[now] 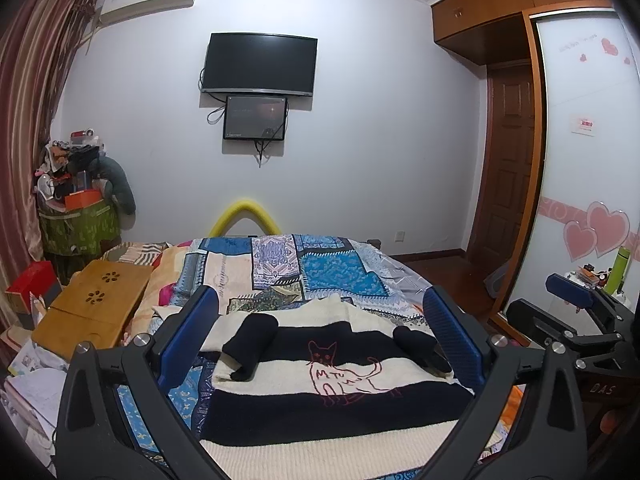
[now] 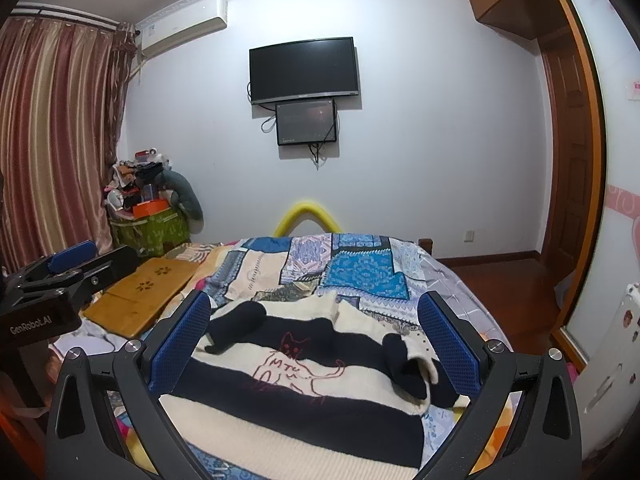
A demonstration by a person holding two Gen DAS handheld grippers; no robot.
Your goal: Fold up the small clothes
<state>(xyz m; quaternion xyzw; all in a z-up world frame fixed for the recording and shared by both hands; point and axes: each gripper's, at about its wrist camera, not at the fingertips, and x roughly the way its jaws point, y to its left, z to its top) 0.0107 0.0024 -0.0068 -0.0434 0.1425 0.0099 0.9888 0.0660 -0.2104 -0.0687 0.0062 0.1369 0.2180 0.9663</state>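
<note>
The striped sweater lies flat on the bed, front up, cat drawing showing, over a patchwork quilt. Both sleeves are already turned in across the chest: the left sleeve rests as a dark roll, the right sleeve lies bunched near the garment's edge with its pale cuff curled over.

Left tongs stand wide apart, hovering above the sweater and holding nothing. Right tongs likewise stand wide and empty, framing the garment from above.

Risks noted:

1. The right sleeve is loosely heaped, not flat. A fold of the body made over it would, in my judgement, trap a lump and leave the stack lopsided.
2. The knit looks thick and soft (probably slippery under a pad only at a single layer). Pinching one layer at the hem could drag the top ply and leave the back behind.
3. The quilt beneath is loose; tongs closed too low may catch it together with the sweater and lift both.
4. Uneven lifting by the two tongs would skew the stripes and unroll the left sleeve.

The wooden lap table stands beside the work area, clear of it.
</note>
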